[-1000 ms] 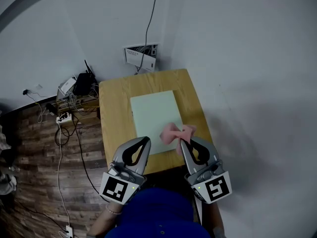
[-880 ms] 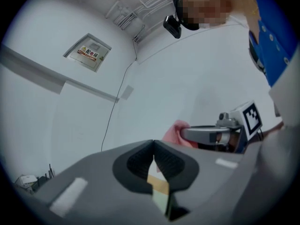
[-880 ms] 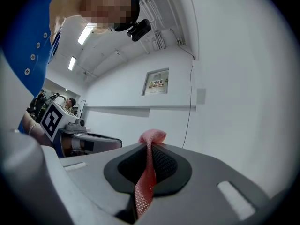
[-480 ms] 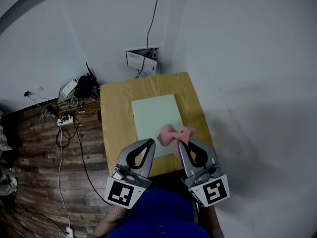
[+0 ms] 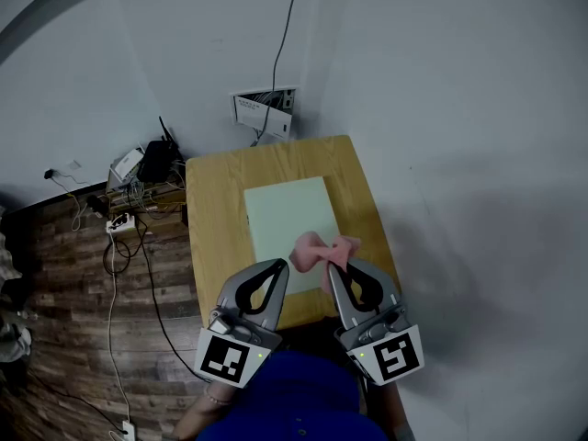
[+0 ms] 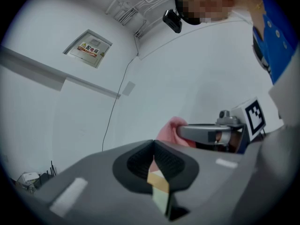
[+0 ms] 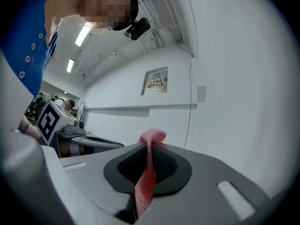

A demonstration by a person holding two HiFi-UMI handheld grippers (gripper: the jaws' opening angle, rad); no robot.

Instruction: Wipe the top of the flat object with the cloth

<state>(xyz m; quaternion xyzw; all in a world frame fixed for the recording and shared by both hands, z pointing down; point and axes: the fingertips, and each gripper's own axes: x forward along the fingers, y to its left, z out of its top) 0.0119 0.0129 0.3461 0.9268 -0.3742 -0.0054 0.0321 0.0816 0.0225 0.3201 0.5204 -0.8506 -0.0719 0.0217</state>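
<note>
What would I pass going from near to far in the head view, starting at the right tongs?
right tongs → cloth → green sheet → wall box → cable

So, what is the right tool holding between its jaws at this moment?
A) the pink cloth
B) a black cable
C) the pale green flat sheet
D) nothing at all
A: in the right gripper view the right tool is shut on the pink cloth, which runs pinched between its two jaws.
</note>
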